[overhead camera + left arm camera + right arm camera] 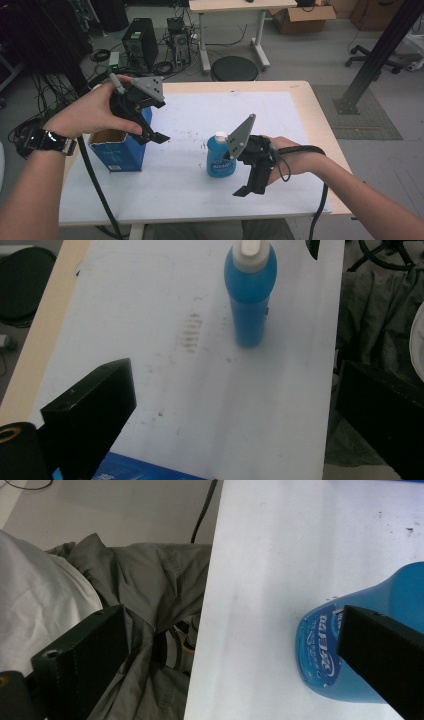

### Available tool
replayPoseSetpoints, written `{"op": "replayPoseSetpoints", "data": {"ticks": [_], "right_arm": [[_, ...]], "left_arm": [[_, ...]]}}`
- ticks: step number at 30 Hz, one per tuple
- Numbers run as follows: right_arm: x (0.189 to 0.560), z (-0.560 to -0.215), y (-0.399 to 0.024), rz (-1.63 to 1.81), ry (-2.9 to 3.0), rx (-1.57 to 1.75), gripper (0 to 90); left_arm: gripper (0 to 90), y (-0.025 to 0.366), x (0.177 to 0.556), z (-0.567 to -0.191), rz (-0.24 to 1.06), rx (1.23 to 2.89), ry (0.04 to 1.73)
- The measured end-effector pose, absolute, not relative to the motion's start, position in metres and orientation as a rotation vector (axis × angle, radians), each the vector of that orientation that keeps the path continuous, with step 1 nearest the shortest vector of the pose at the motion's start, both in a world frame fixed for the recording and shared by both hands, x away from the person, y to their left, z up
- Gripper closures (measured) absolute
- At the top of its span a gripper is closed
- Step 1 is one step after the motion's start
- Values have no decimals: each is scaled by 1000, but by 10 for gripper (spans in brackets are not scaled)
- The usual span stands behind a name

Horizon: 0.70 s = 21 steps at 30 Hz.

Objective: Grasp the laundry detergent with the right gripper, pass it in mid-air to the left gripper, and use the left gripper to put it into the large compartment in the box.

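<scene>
Lap: my grey trousers and a white shirt hem sit below the table edge, seen past my right gripper's jaws in the right gripper view.
Right gripper (248,190): I hold it low at the near right of the table, jaws apart and clamped on nothing, tips aimed back toward me.
Bottle (219,156): a blue bottle with a white cap stands upright near the middle of the sheet, just beside my right gripper on its left; one jaw overlaps its label in the right gripper view, but I cannot tell if they touch.
Handling: I judge it smooth plastic, full of liquid, so fairly heavy for its build, a bit slippery and slightly squeezable; top-heavy enough to tip if nudged at the cap.
Where to hold: I would take it across the broad lower body, at the label, jaws either side, not at the narrow neck.
Left gripper (152,135): raised at the left, jaws wide apart and holding nothing, pointing toward the bottle, well apart from it.
Box (120,150): an open blue carton stands at the left edge of the sheet, right under my left hand (95,112).
Surface: a white sheet (190,195) covers the pale wooden table (320,130); it has faint smudges and specks.
Room: behind the table I see a round black stool (234,69), computer towers with tangled cables, a second table, cardboard boxes and grey floor.
</scene>
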State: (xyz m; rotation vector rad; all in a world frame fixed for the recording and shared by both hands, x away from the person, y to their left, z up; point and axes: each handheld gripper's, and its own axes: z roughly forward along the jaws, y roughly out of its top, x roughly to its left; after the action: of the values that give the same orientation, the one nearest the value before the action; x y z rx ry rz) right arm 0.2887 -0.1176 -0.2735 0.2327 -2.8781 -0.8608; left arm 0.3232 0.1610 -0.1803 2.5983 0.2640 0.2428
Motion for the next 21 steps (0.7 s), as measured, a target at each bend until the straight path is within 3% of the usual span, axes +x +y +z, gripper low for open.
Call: {"op": "replayPoseSetpoints", "data": {"ticks": [21], "right_arm": [[318, -229, -148, -1218, -2763, 257, 2]], "left_arm": [[41, 161, 325, -179, 233, 2604, 266]]}}
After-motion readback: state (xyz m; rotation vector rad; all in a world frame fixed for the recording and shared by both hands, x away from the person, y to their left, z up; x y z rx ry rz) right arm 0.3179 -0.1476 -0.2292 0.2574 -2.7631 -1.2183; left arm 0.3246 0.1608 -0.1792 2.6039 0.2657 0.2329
